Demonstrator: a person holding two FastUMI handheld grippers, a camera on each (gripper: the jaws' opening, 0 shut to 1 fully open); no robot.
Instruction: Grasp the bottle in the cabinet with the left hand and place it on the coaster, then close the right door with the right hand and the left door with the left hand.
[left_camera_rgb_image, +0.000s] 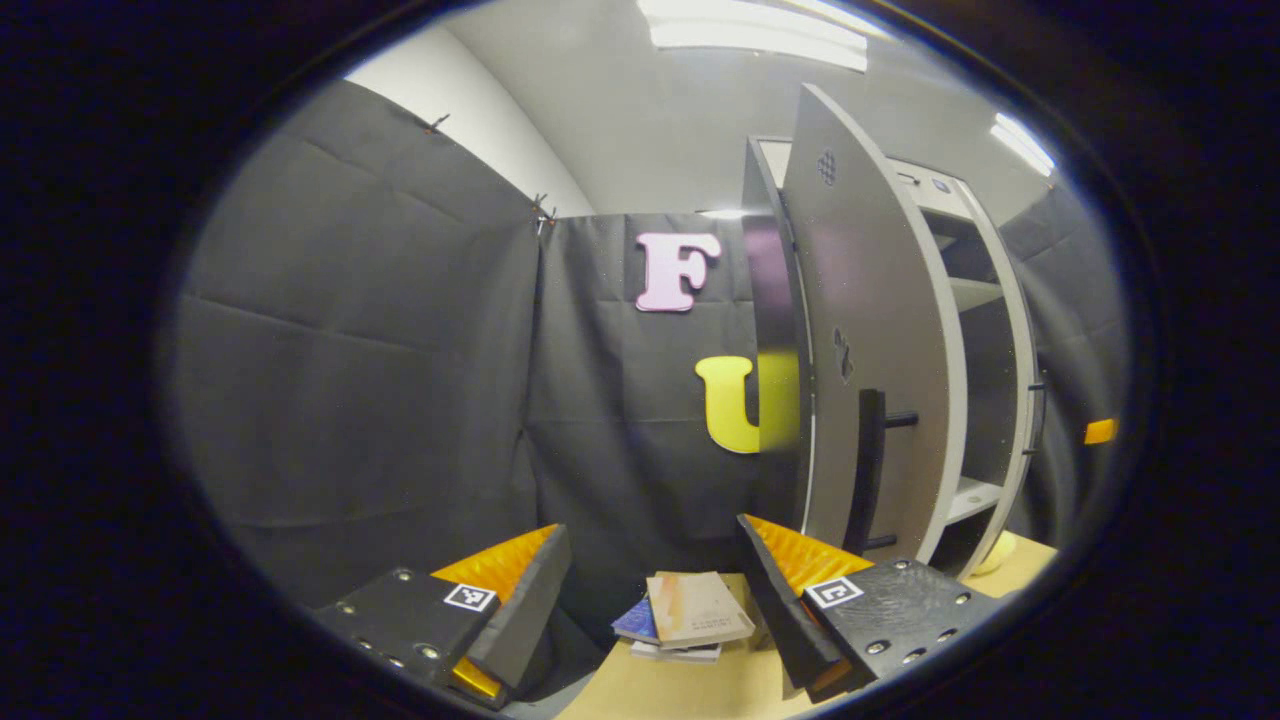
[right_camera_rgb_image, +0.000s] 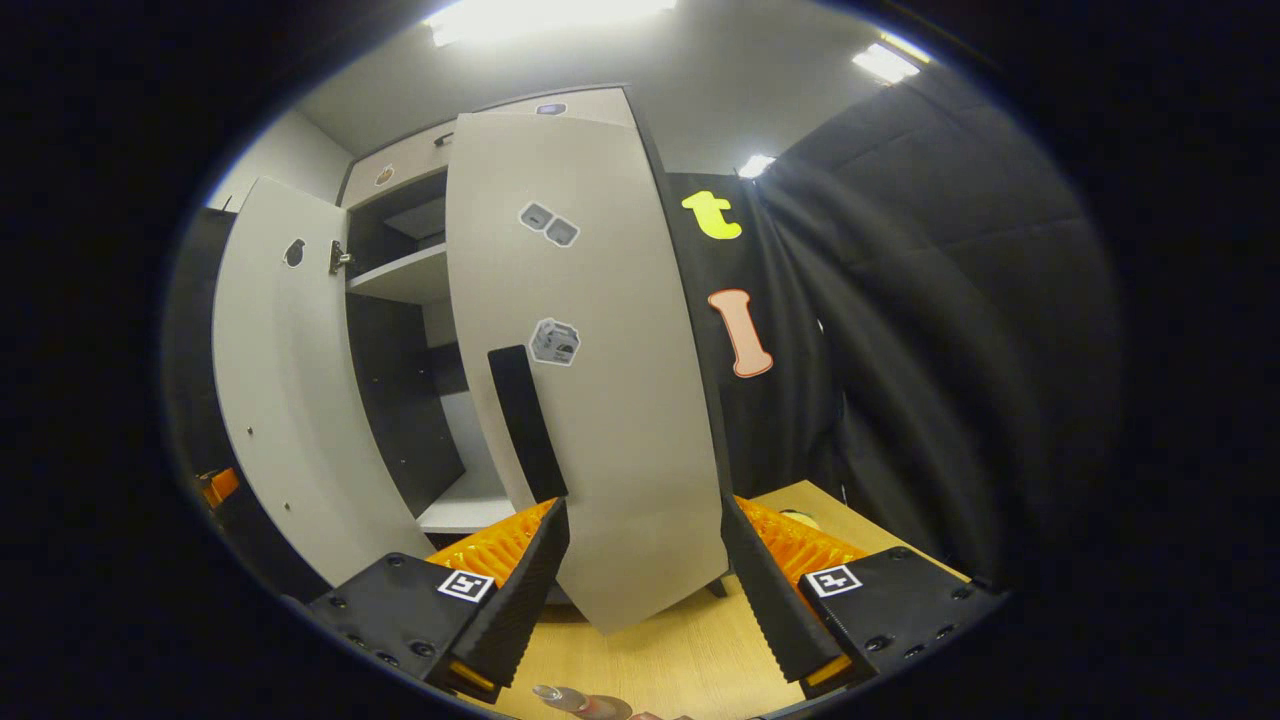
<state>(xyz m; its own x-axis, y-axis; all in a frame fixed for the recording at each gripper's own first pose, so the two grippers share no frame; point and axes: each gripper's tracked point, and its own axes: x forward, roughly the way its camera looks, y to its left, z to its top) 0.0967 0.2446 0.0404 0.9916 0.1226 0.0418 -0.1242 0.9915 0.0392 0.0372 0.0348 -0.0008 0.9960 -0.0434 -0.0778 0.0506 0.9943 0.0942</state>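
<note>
In the right gripper view, the cabinet's pale right door (right_camera_rgb_image: 600, 400) stands partly open with its black handle (right_camera_rgb_image: 525, 425) facing me. My right gripper (right_camera_rgb_image: 643, 505) is open, and the door's lower edge sits between its fingers; I cannot tell whether they touch it. The left door (right_camera_rgb_image: 280, 380) swings wide open beside the dark shelves (right_camera_rgb_image: 410, 280). A small clear and reddish object (right_camera_rgb_image: 585, 705), possibly the bottle's top, peeks in at the bottom edge. In the left gripper view, my left gripper (left_camera_rgb_image: 652, 525) is open and holds nothing, left of the edge-on left door (left_camera_rgb_image: 870, 330) and its handle (left_camera_rgb_image: 868, 470).
A small stack of books (left_camera_rgb_image: 685, 615) lies on the wooden table (left_camera_rgb_image: 680, 690) just beyond the left gripper. A pale yellow round thing (left_camera_rgb_image: 1000, 555) sits by the cabinet's foot. Black cloth walls close in on both sides of the cabinet.
</note>
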